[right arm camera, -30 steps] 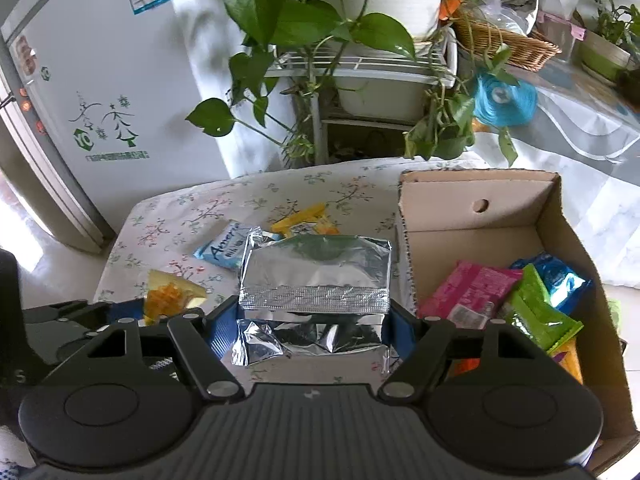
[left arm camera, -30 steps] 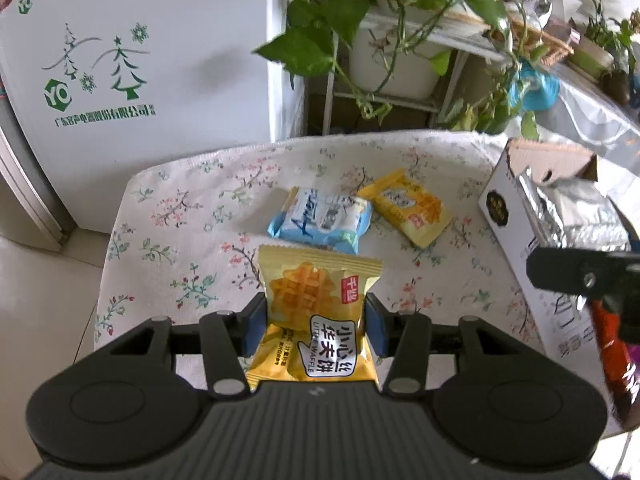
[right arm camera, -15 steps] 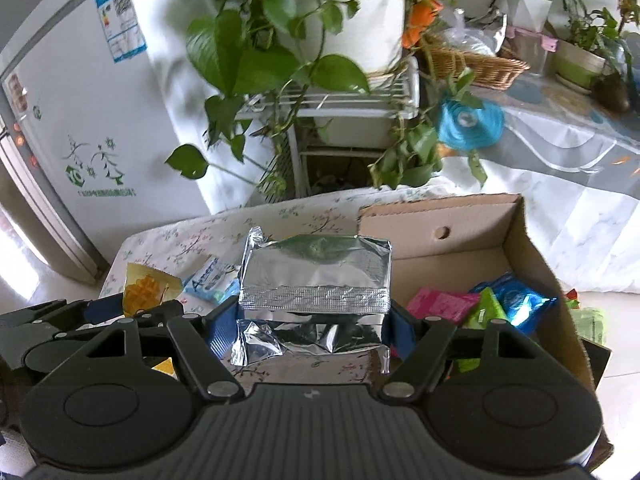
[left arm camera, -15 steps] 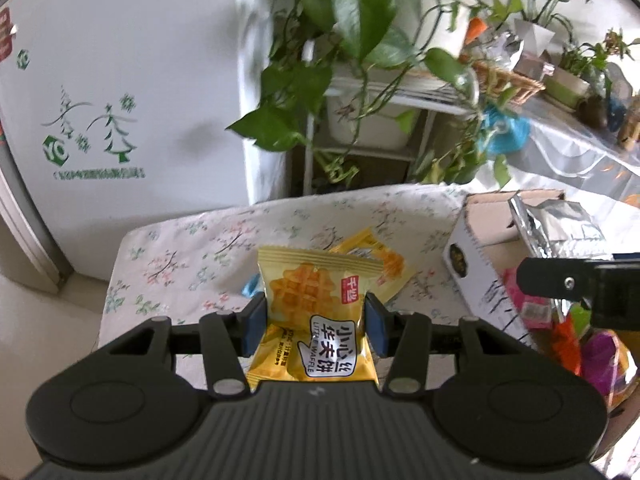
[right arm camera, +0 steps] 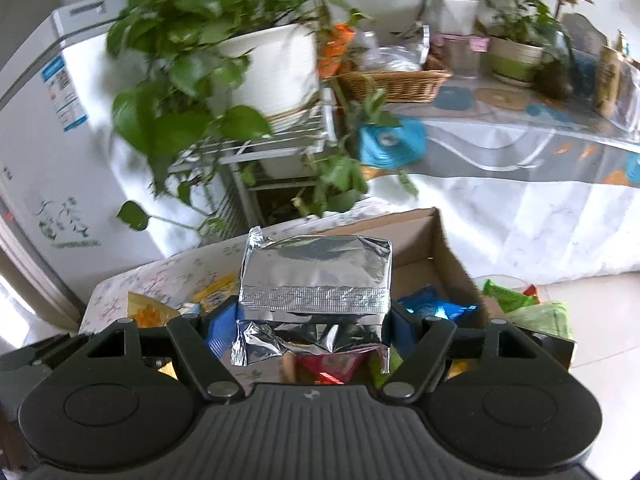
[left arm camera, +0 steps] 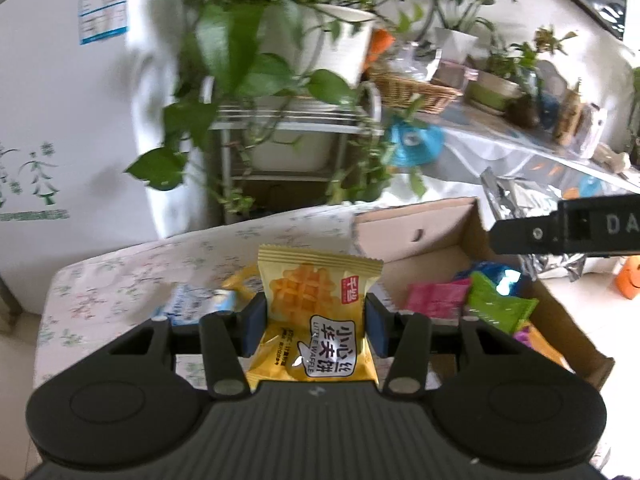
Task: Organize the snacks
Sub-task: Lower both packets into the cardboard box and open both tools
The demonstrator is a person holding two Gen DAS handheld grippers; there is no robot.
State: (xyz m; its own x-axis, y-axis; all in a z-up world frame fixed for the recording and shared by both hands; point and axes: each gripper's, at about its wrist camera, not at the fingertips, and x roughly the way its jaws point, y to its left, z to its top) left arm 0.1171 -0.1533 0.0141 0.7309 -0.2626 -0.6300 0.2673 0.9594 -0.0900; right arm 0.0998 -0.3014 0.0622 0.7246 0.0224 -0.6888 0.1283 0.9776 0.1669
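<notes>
Several packets already lay in the cardboard box (left arm camera: 448, 232), a pink one (left arm camera: 434, 300), a green one (left arm camera: 500, 306) and a blue foil one (right arm camera: 438, 308), while a blue packet (left arm camera: 192, 308) and a yellow packet (left arm camera: 240, 280) remained on the floral-clothed bench (left arm camera: 120, 280), so the sorting looked roughly half finished. The left gripper (left arm camera: 316, 322) had its jaws pinching a yellow waffle packet (left arm camera: 316, 312), printed "LITTLE WAFFLE" under Chinese characters, just short of the box. The right gripper (right arm camera: 314, 332) clamped an unlabelled silver foil pack (right arm camera: 316, 276) above the box's contents.
</notes>
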